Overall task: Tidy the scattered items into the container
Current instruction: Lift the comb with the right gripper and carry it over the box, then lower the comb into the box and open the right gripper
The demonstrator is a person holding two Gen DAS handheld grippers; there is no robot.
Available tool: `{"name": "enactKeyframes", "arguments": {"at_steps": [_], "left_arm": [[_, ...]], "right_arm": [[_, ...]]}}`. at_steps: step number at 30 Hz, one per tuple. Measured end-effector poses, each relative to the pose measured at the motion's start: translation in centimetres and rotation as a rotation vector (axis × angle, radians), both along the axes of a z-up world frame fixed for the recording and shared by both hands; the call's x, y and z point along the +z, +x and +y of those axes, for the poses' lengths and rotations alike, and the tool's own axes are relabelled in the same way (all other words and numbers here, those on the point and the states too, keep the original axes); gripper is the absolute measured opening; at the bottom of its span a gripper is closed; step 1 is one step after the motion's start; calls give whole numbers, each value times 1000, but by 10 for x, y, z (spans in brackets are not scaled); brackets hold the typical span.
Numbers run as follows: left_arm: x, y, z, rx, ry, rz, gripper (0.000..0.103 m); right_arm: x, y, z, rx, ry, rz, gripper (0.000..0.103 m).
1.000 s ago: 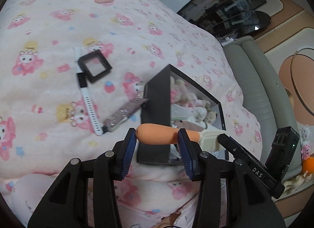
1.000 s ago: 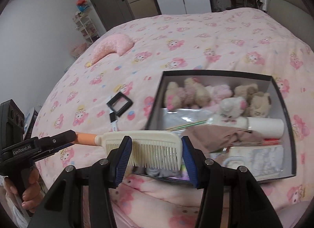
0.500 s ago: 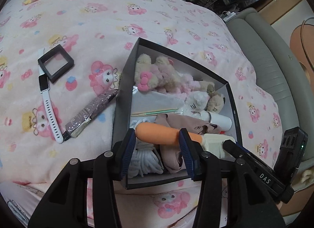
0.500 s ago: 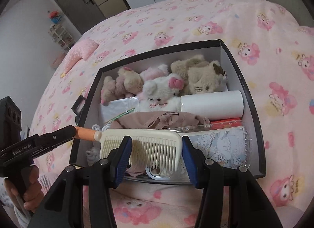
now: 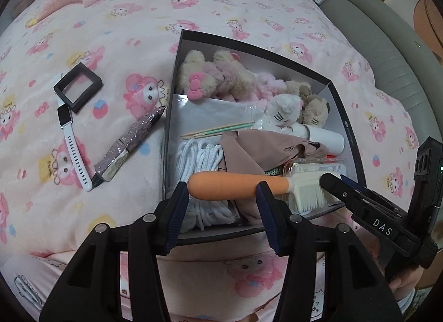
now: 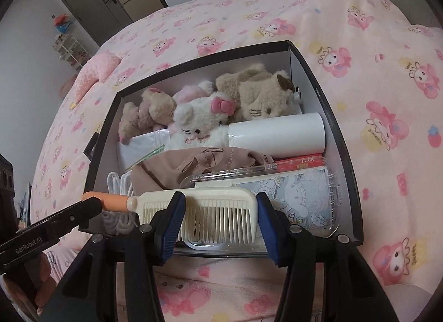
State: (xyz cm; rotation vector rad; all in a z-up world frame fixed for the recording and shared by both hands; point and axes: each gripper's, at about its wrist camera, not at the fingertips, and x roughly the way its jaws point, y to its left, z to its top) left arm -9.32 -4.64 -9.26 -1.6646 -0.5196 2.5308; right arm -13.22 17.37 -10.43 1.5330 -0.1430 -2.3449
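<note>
While the comb [image 6: 210, 211] is kept over the near end of the black box [image 5: 343, 117], its long axis is laid crosswise to both grippers, roughly level: the orange handle [image 5: 229, 186] is pointed toward the left-hand side, the cream toothed head toward the right, teeth directed down and toward the cameras. The handle is seen between the blue pads of the left gripper [image 5: 221, 205], whose jaws are opening; a gap is visible at the left pad, while contact at the right pad cannot be judged. The toothed head is spanned end to end by the jaws of the right gripper [image 6: 218, 219], and it appears clamped there. Both grippers are pitched steeply downward over the box rim. A hand [image 6: 38, 280] is partly seen on the left tool's grip.

Below the comb, white cord [image 5: 196, 158], brown cloth [image 6: 193, 167], a clear case [image 6: 290, 192], a white bottle [image 6: 277, 136] and plush toys [image 6: 221, 106] are noted inside the box. On the pink blanket [image 5: 110, 31] beside the box, a foil packet [image 5: 127, 142], a white watch [image 5: 72, 144] and a black square frame [image 5: 77, 86] are left outside.
</note>
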Motion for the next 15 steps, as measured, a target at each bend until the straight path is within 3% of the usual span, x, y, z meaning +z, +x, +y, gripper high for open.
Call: {"name": "enactKeyframes", "arguments": {"at_steps": [3, 6, 10, 11, 15], "left_arm": [[0, -2, 5, -57, -35, -14, 49], [3, 1, 10, -143, -70, -12, 49], [13, 0, 2, -100, -32, 49, 48], [13, -4, 2, -87, -24, 63, 42], [-1, -24, 15, -100, 36, 41, 36]], "right_arm": [[2, 7, -8, 21, 88, 50, 50], [6, 9, -6, 26, 79, 77, 49], [12, 6, 3, -10, 13, 96, 48], [12, 4, 3, -10, -4, 97, 47], [0, -6, -7, 12, -6, 38, 30]]}}
